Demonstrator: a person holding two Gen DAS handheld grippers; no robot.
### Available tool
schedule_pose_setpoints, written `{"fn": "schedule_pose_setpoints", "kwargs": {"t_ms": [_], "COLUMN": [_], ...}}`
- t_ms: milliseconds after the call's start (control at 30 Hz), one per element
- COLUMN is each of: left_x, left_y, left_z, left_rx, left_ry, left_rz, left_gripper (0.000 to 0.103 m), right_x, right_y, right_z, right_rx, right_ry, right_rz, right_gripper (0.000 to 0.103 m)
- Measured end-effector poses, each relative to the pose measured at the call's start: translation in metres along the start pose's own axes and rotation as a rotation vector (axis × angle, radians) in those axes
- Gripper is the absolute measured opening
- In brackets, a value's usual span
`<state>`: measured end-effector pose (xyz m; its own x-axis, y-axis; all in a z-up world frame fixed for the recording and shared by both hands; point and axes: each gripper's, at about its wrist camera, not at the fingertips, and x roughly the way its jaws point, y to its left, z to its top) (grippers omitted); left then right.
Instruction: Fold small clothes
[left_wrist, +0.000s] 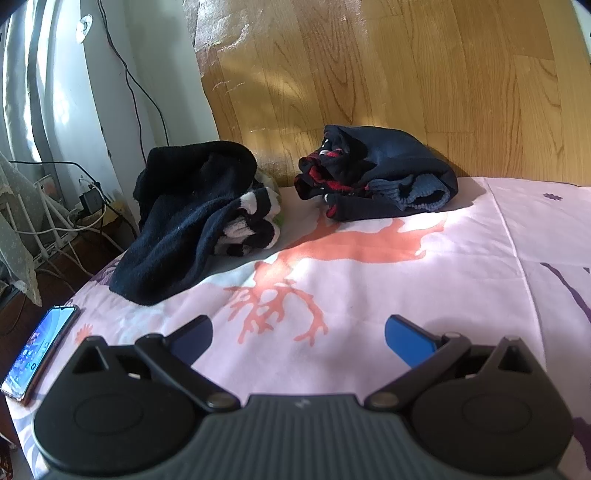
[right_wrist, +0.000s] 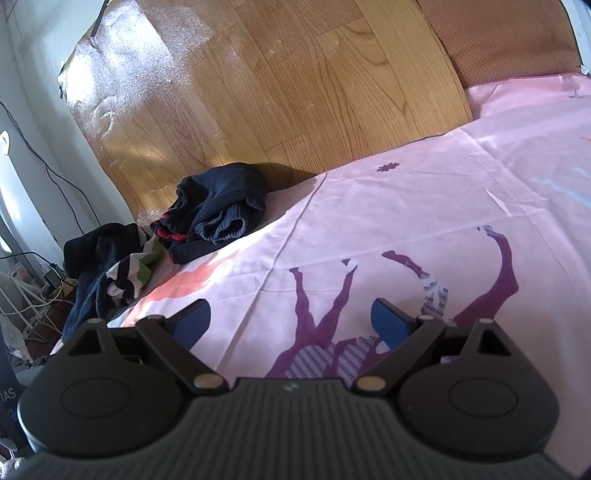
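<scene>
Blue pads on my left tool (left_wrist: 298, 334) stand wide apart with nothing between them; it hovers released over the pink bedsheet (left_wrist: 369, 295), above a coral deer print (left_wrist: 332, 243). My right tool (right_wrist: 291, 321) is likewise spread and empty, its fingers (right_wrist: 388, 319) over a purple animal print (right_wrist: 332, 314) on the same sheet.

Outward from the left tool: a phone (left_wrist: 38, 352) with a lit screen lies at the near left edge of the bed. Further ahead sit two heaps of small clothes. Left heap: a black fleecy garment (left_wrist: 177, 225) draped over a black-and-white striped piece (left_wrist: 255, 221), with a bit of green showing behind; its lower end hangs toward the bed edge. Right heap: a navy garment (left_wrist: 391, 162) bunched with a red-and-black patterned item (left_wrist: 325, 177) and a blue ribbed cuff (left_wrist: 421, 194). The two heaps are near each other but apart, with bare sheet between. Neither heap is touched by either tool.

From the right wrist view I see the same heaps at far left, the navy garment (right_wrist: 221, 195) against the foot of the wood-grain panel (right_wrist: 295, 92), the black fleecy garment (right_wrist: 96, 251) beside it.

Beyond the bed on the left: a white wall (left_wrist: 147, 55), cables and a plugged-in charger (left_wrist: 90, 201) low down.
</scene>
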<state>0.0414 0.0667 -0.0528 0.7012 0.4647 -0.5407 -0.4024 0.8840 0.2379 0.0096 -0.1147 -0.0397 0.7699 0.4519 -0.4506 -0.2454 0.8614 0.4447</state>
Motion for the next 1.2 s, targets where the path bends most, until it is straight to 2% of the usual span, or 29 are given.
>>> {"fn": "schedule_pose_setpoints", "kwargs": {"t_ms": [267, 600, 900, 1033, 1200], "left_x": [0.003, 0.007, 0.005, 0.0, 0.001], "left_y": [0.004, 0.007, 0.007, 0.014, 0.017], "left_z": [0.001, 0.001, 0.001, 0.001, 0.001], "left_rx": [-0.023, -0.036, -0.027, -0.058, -0.08], "left_ry": [0.025, 0.068, 0.059, 0.032, 0.042], "left_rz": [0.005, -0.028, -0.05, -0.086, -0.099], "left_gripper": [0.103, 0.103, 0.103, 0.103, 0.103], "right_x": [-0.001, 0.0, 0.0, 0.0, 0.0], "right_y": [0.005, 0.004, 0.004, 0.004, 0.003], "right_z": [-0.001, -0.001, -0.001, -0.002, -0.001], "right_rx": [-0.048, -0.039, -0.034, -0.034, -0.034], "right_ry": [-0.011, -0.01, -0.012, -0.012, -0.011], "right_rz": [0.001, 0.002, 0.002, 0.0, 0.001], "right_gripper": [0.095, 0.095, 0.095, 0.095, 0.095]}}
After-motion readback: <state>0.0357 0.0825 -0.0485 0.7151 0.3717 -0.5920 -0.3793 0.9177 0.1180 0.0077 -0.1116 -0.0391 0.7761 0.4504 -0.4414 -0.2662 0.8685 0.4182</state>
